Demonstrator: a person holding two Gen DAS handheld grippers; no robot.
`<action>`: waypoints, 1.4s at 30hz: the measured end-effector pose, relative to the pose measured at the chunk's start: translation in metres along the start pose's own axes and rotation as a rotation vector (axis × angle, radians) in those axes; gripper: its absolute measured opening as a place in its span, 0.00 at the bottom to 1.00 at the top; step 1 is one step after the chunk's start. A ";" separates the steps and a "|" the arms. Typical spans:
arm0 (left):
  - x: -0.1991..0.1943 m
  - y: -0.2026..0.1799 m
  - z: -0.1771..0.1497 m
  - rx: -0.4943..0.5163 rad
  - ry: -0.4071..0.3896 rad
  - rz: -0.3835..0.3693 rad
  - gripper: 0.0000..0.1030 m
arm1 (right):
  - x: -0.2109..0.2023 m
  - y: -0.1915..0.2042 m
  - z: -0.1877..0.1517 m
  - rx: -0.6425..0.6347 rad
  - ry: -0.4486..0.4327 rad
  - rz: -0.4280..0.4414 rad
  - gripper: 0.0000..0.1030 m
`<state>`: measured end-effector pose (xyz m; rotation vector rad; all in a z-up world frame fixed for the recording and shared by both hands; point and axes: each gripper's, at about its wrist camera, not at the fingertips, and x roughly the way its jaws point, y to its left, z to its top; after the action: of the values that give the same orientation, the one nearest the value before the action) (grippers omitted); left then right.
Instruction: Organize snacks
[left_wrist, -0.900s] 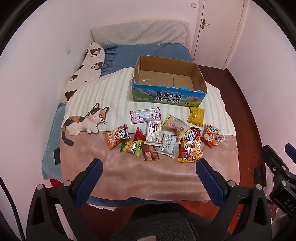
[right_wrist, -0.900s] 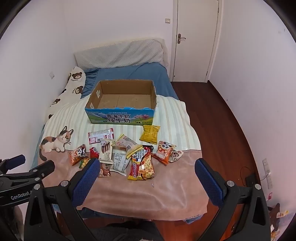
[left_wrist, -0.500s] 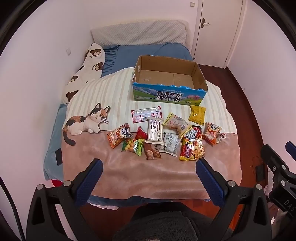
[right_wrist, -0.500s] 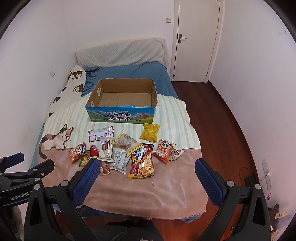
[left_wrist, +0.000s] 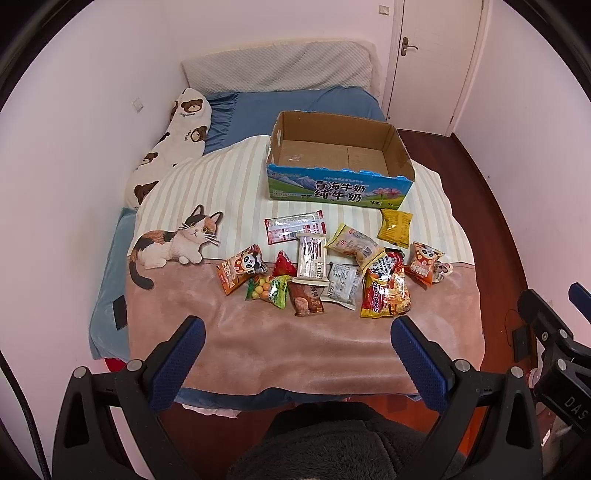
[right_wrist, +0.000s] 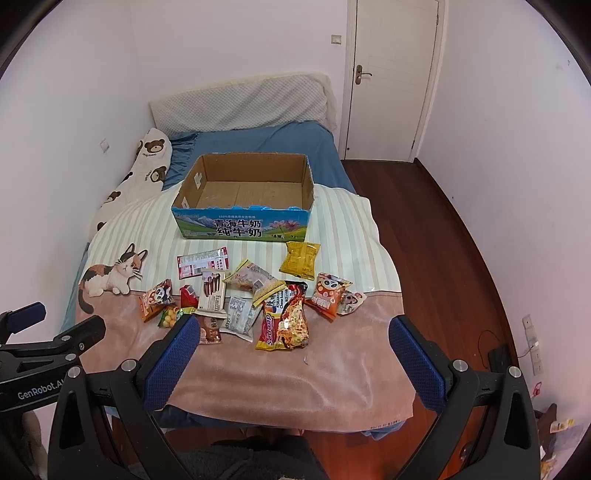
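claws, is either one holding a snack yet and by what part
Nothing is held. The left claw and the right claw both stand wide open above the near edge of the blanket, short of the snack packets.

Readable texts:
- Cardboard box (left_wrist: 338, 190), front panel: large white "青海牛奶 纯牛奶"; a small line above it is too fine to read.
- White wafer packet (left_wrist: 312, 257): "Franzzi".
- Red-yellow noodle packet (left_wrist: 384, 291): "Sedaap".
- Left gripper body (right_wrist: 40, 384) in the right wrist view: "GenRobot.A…", cut off.
- Right gripper body (left_wrist: 569, 400) in the left wrist view: "DAS…", cut off.
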<state>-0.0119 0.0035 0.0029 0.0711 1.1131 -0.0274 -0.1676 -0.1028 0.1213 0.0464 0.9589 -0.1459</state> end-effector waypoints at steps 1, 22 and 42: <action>0.000 0.000 -0.001 0.002 0.001 0.000 1.00 | -0.001 0.000 -0.001 0.000 0.000 -0.001 1.00; -0.004 0.000 -0.003 0.010 -0.001 0.002 1.00 | -0.002 -0.001 -0.004 0.009 0.003 -0.002 1.00; -0.001 -0.002 -0.003 0.020 -0.004 -0.002 1.00 | 0.000 0.000 -0.005 0.017 0.007 0.000 1.00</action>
<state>-0.0153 0.0015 0.0022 0.0879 1.1093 -0.0400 -0.1713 -0.1026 0.1186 0.0626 0.9651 -0.1541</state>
